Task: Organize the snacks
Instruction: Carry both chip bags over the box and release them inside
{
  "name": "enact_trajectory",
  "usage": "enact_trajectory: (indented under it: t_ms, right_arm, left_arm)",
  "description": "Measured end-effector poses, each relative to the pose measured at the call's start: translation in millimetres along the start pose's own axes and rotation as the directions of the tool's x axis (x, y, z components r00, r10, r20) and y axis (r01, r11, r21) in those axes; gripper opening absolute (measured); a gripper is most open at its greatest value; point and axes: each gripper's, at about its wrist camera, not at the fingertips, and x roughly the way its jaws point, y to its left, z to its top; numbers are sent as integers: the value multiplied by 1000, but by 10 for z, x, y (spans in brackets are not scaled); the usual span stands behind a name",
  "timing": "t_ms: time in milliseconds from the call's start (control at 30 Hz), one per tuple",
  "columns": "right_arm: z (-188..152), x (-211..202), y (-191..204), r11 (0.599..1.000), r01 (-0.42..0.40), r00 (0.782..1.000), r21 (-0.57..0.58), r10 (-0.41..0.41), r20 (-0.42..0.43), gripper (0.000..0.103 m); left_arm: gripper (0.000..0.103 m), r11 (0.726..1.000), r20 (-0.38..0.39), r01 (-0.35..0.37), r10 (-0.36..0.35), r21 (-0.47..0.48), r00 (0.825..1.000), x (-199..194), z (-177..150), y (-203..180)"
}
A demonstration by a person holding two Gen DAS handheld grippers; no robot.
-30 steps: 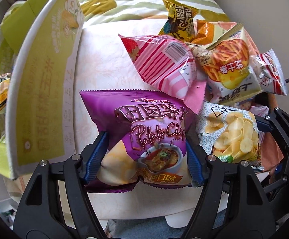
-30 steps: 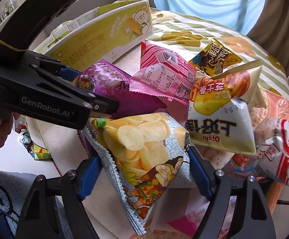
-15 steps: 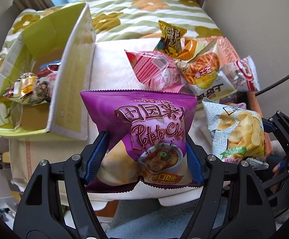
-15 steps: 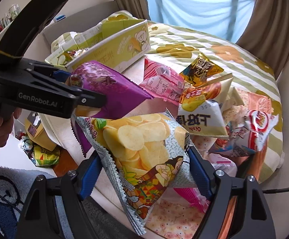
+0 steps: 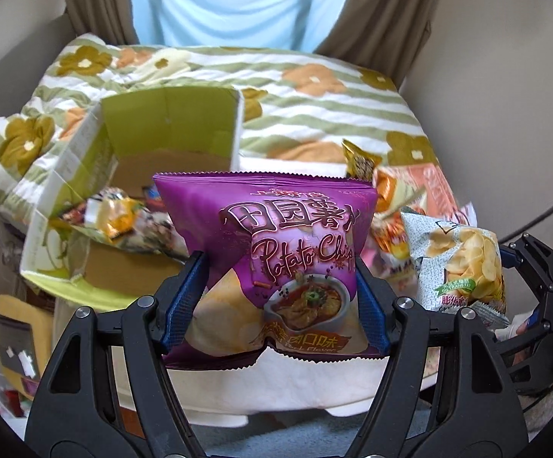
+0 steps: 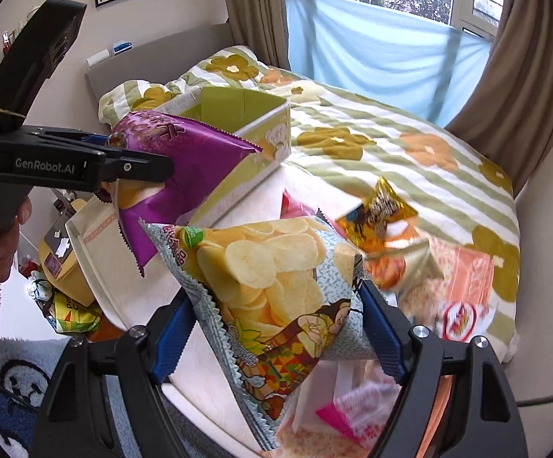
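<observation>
Pinching from both sides, the left gripper clamps a glossy purple potato-chip bag between its blue-padded fingers; the bag stands upright in the grip, its serrated bottom edge hanging just below the pads and its top seam well above them. Seen from the right wrist, that same purple bag is held in the air beside the open yellow-green cardboard box, its far corner overlapping the box's near wall. The box rests on a floral striped quilt, and a few small snack packets lie inside it.

The right gripper is likewise closed on a snack: a grey patterned bag printed with pale yellow chips, wedged tilted between its blue pads, one serrated edge pointing down past the fingers. Behind it, a gold-and-black foil packet and other blurred snack bags lie heaped on the white cloth.
</observation>
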Motion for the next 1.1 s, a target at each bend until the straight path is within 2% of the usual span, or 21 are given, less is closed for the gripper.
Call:
enact_trajectory:
  t_ms: [233,567,800,933,1033,1100]
  right_arm:
    - [708,282,259,1000,11,999,18,-12,39,79]
    - [1608,1010,602,993,16,999,120,-20,35,79]
    - [1922,1375,688,975,56,998,214,-57,-4,79]
    - [2009,1522,673,962,68,998,264,-64,-22,79]
    - [2040,1582,661,957,69,997,281,-62,-35,79]
    - [2049,1617,652,957,64,998,282,-55,-40,79]
  left_arm:
    - [70,1000,14,-10,10,-5,1000,39,420,713]
    - [70,999,-45,-29,30,24,999,475,1051,1746]
    - [70,996,-115,5,5,85,993,1002,1377,2008]
    - [70,994,-150,35,-19,106,988,1245,1457,2060]
    - [75,992,-168,61,-42,112,985,1332,1437,2048]
    - [97,992,-172,55,-34,116,985,1372,1426,2044]
